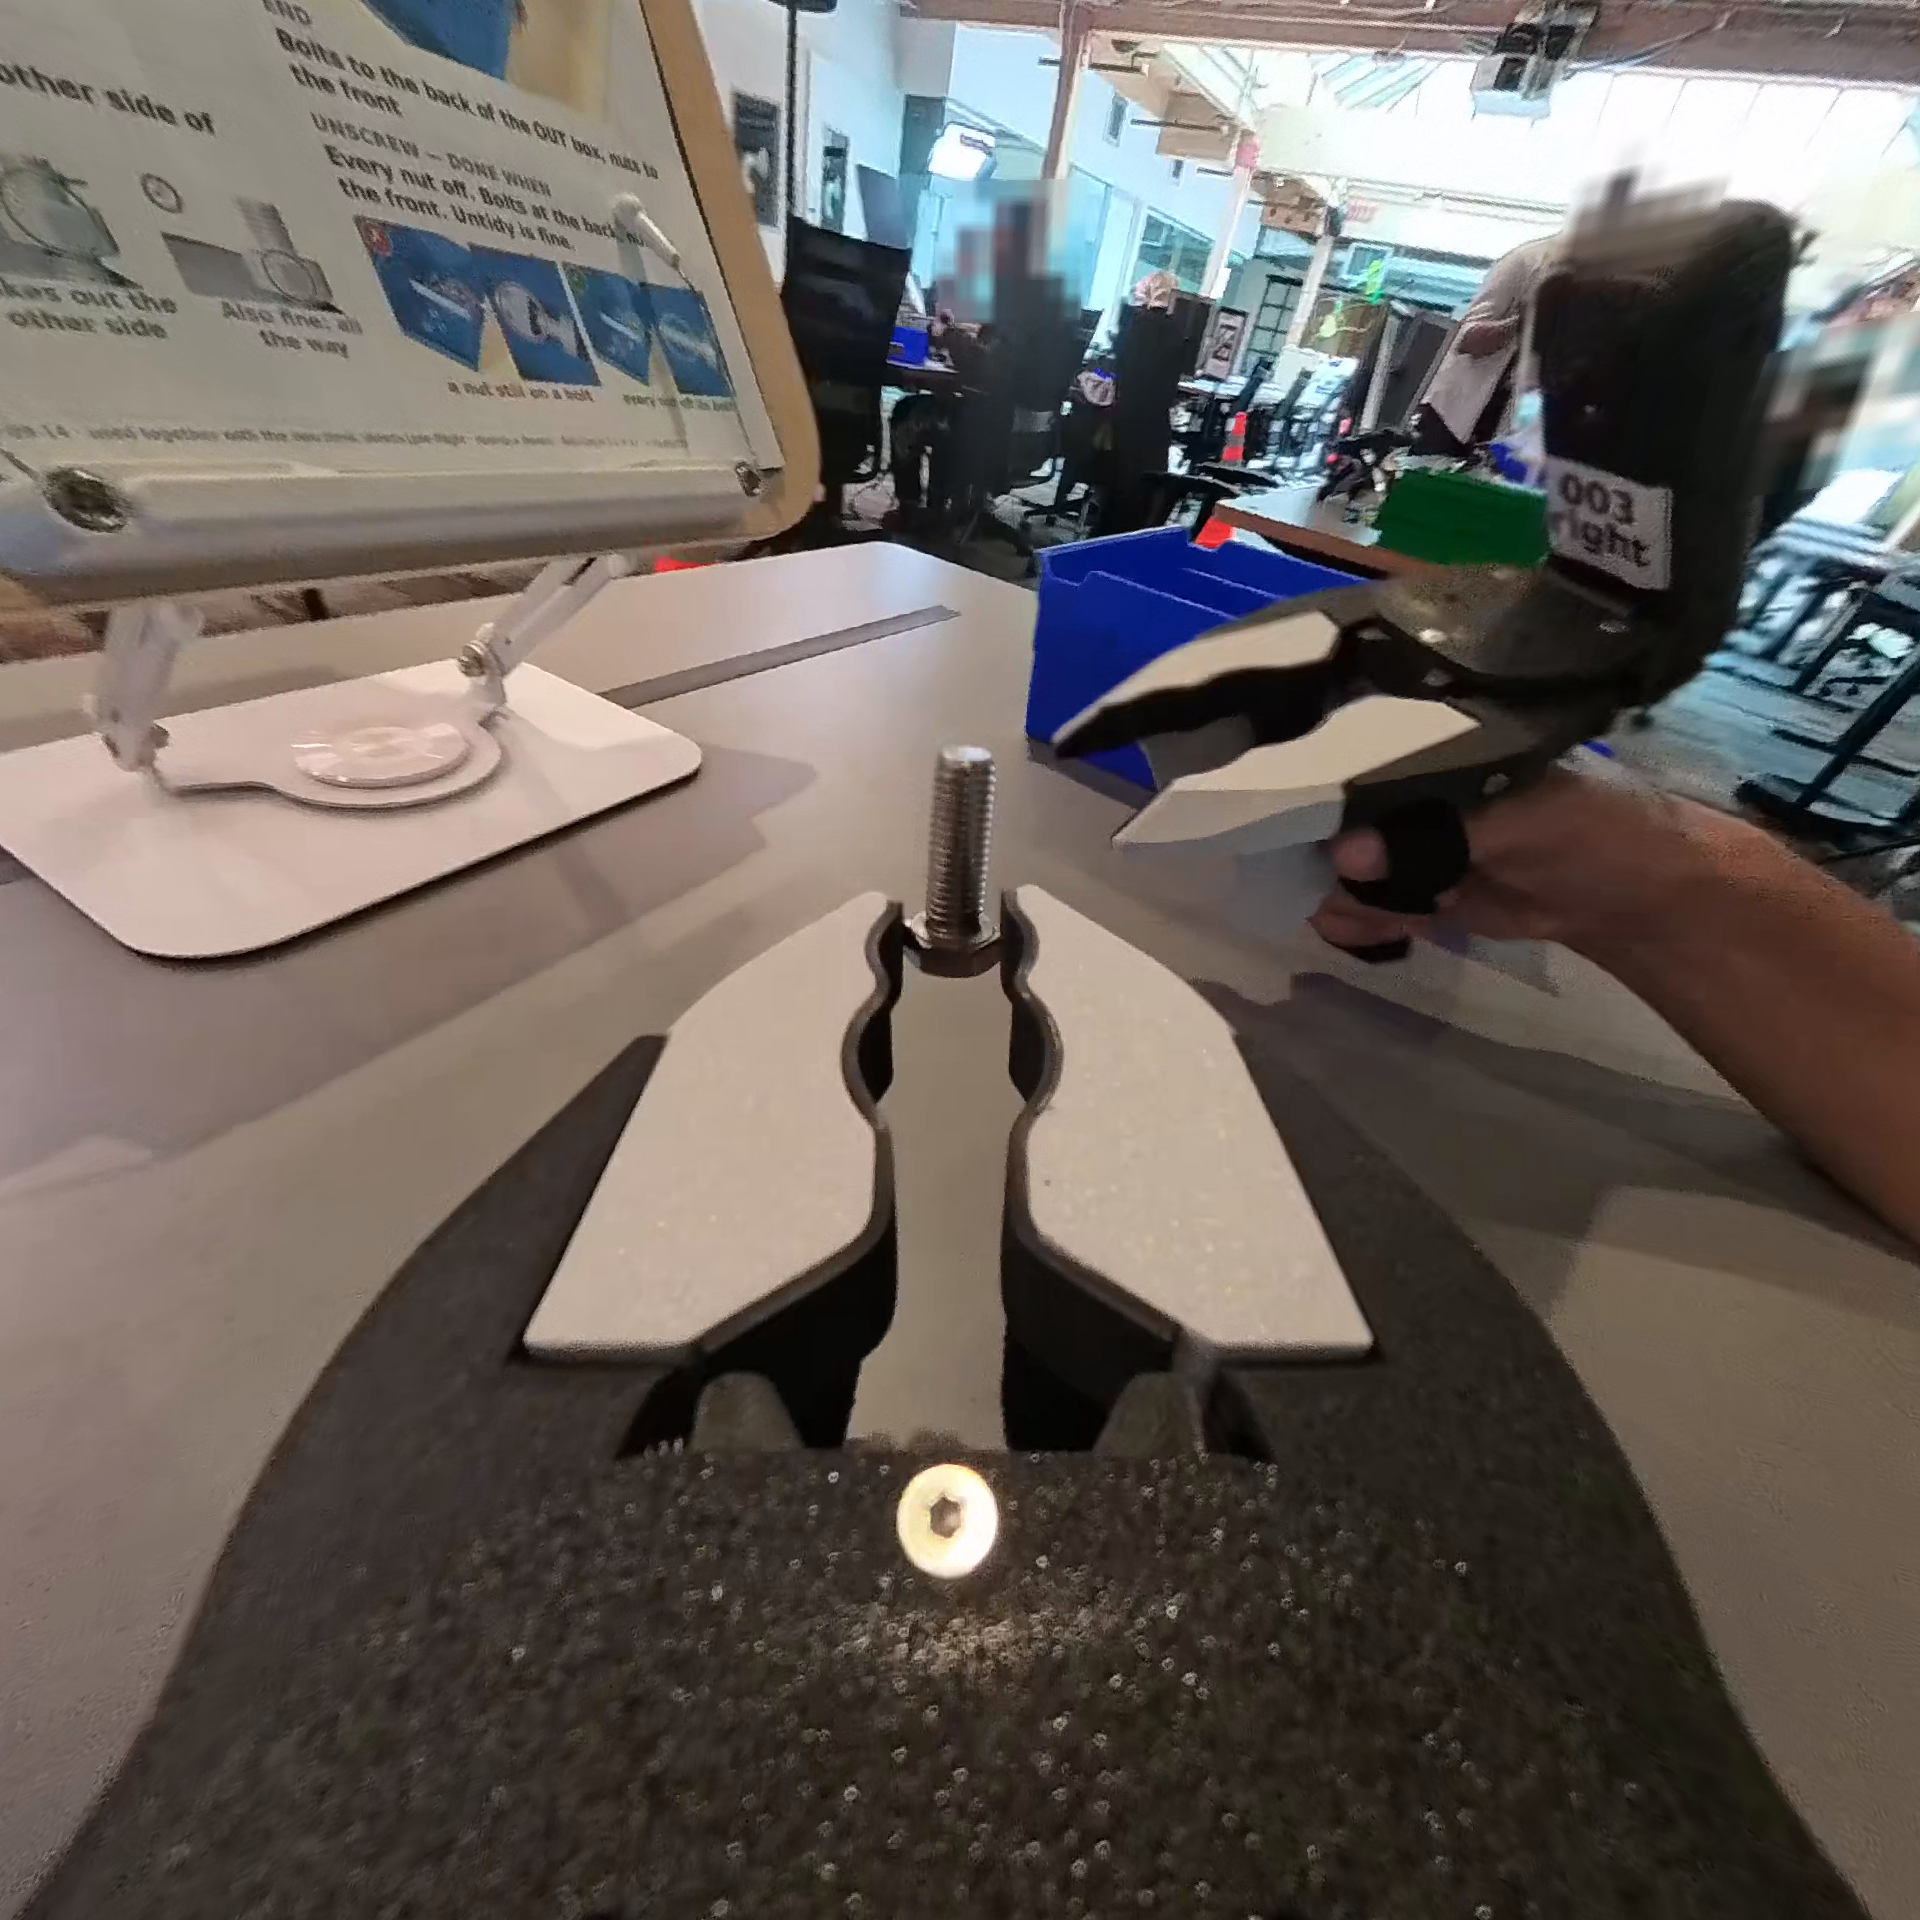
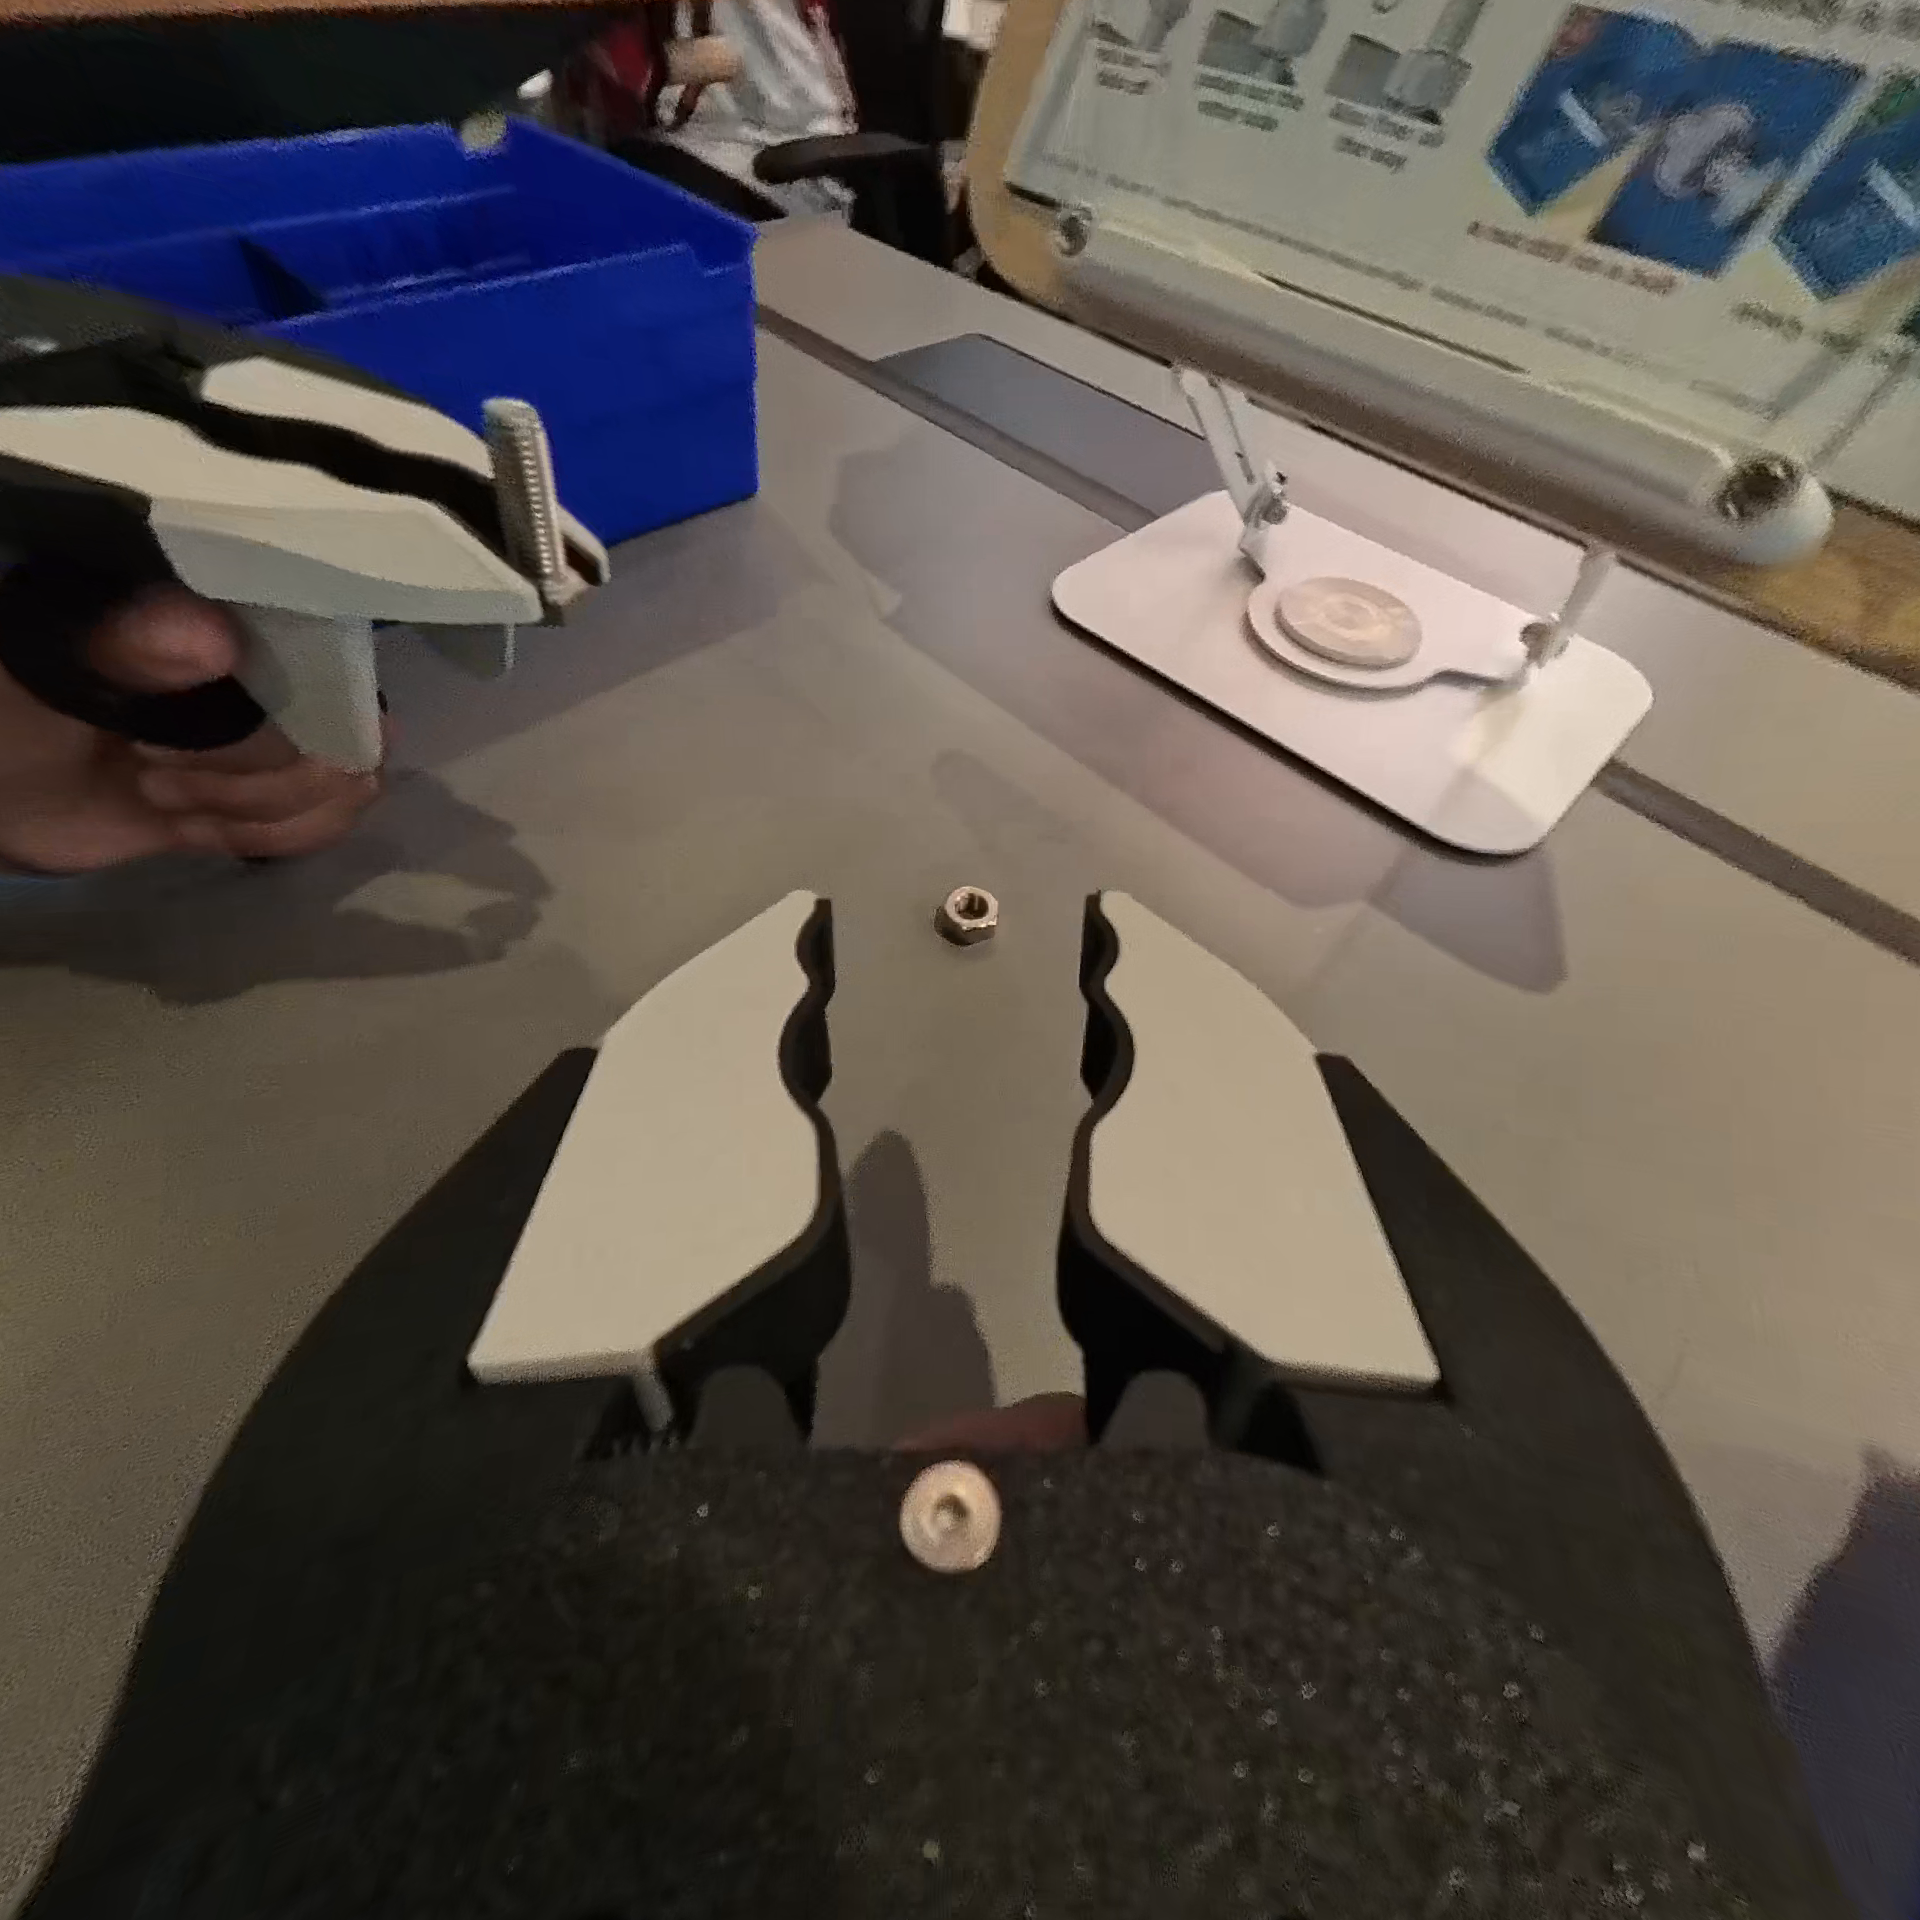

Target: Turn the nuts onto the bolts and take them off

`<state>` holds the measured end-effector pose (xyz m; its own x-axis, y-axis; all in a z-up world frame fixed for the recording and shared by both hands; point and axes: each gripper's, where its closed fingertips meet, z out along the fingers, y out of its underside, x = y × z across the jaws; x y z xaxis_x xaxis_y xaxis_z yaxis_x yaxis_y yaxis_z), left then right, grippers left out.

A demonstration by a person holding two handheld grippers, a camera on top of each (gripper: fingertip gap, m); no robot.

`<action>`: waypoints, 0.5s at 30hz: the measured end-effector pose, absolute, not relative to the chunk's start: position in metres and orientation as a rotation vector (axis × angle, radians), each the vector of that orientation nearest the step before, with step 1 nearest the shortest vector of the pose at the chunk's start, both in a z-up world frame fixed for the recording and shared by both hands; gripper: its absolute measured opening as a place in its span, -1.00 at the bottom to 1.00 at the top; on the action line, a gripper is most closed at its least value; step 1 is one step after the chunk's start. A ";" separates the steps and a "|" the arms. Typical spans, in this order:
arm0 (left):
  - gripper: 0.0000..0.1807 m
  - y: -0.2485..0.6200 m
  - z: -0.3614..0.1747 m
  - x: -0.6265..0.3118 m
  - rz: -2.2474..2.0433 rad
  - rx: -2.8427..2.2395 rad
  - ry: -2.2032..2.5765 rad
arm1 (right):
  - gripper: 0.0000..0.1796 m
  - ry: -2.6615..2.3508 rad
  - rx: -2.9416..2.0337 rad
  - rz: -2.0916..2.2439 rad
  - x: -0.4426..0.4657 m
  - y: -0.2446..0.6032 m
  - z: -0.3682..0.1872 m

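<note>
My left gripper (image 1: 951,935) is shut on the hex head of a steel bolt (image 1: 958,842) and holds it upright, thread pointing up, above the grey table. The same bolt (image 2: 530,499) and left gripper (image 2: 566,582) show at the left of the right wrist view. My right gripper (image 2: 956,914) is open and empty, low over the table. A small hex nut (image 2: 962,914) lies flat on the table between and just ahead of its fingertips. In the left wrist view the right gripper (image 1: 1101,784) shows at the right, open, held by a hand.
A blue divided bin (image 2: 540,312) stands at the back of the table; it also shows in the left wrist view (image 1: 1122,623). A white stand (image 1: 343,790) carries an instruction board (image 1: 364,260); the stand base (image 2: 1361,665) sits to the right of the nut. The small hex nut (image 2: 962,914) lies around 11 cm away from my right fingertips.
</note>
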<state>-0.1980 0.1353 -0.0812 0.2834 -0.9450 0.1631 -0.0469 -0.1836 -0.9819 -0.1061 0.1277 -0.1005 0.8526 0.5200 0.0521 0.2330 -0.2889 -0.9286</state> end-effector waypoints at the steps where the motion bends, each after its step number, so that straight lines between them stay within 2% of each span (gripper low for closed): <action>1: -0.81 0.135 -0.081 -0.198 -1.108 -1.512 0.956 | -0.49 -0.635 -1.891 0.275 -0.107 0.131 -0.099; 5: -0.81 0.133 -0.072 -0.202 -1.117 -1.480 0.963 | -0.46 -1.202 -1.990 0.044 -0.116 0.148 -0.114; 8: -0.81 0.132 -0.066 -0.206 -1.128 -1.455 0.958 | -0.59 -1.614 -2.019 -0.002 -0.121 0.163 -0.137; 15: -0.81 0.134 -0.070 -0.206 -1.148 -1.472 0.969 | -0.55 -1.922 -2.110 0.104 -0.129 0.187 -0.174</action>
